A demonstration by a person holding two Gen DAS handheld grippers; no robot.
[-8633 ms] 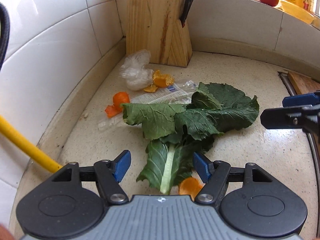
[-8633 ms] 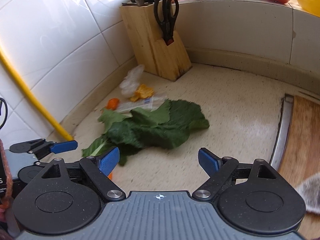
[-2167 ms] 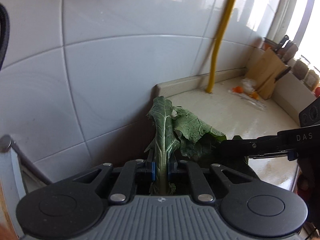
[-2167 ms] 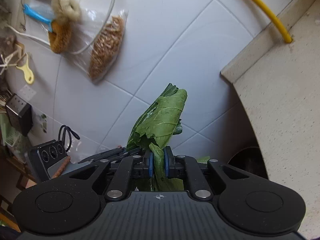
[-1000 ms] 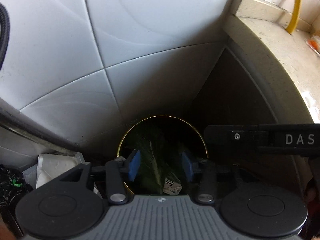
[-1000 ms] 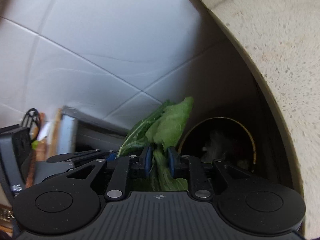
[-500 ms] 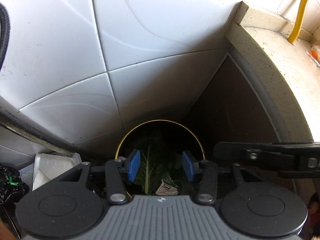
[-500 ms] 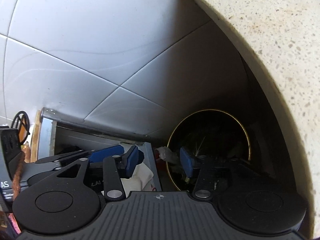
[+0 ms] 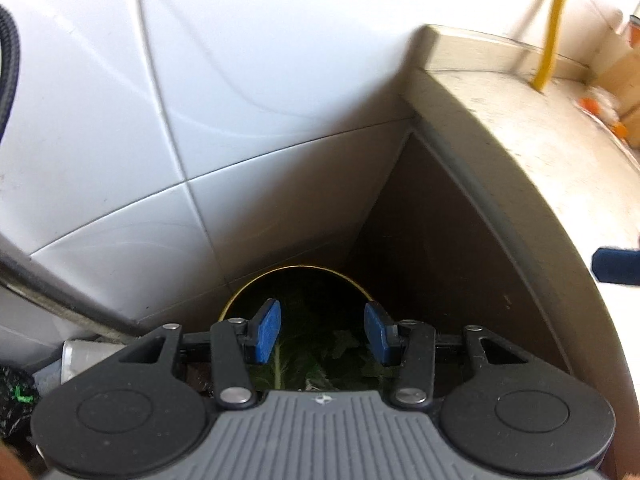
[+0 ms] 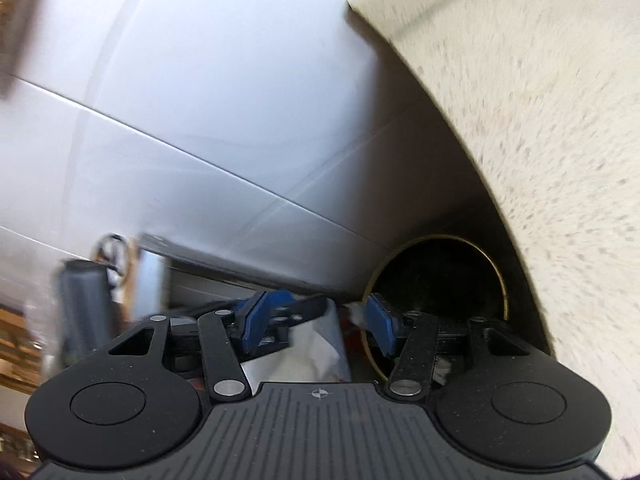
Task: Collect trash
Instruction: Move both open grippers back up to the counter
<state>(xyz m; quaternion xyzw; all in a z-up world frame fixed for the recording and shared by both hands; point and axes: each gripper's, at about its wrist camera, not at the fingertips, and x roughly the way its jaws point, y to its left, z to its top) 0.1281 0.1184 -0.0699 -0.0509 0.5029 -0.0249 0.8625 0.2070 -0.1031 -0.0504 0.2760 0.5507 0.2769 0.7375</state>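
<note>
A round, dark bin (image 9: 240,298) with a thin yellow rim stands on the floor, tucked against the tiled wall (image 9: 200,120) below the end of the speckled counter (image 9: 560,140). Green leaves (image 9: 296,360) lie inside the bin (a pale midrib shows on one).

The left tool (image 9: 322,330) hangs directly above the bin's mouth, its blue pads parted and empty. The right tool (image 10: 316,326) sits beside the bin's rim (image 10: 496,272); its jaws have just been opening, with nothing between them. Orange scraps (image 9: 590,104) lie on the counter, well away from the bin.
</note>
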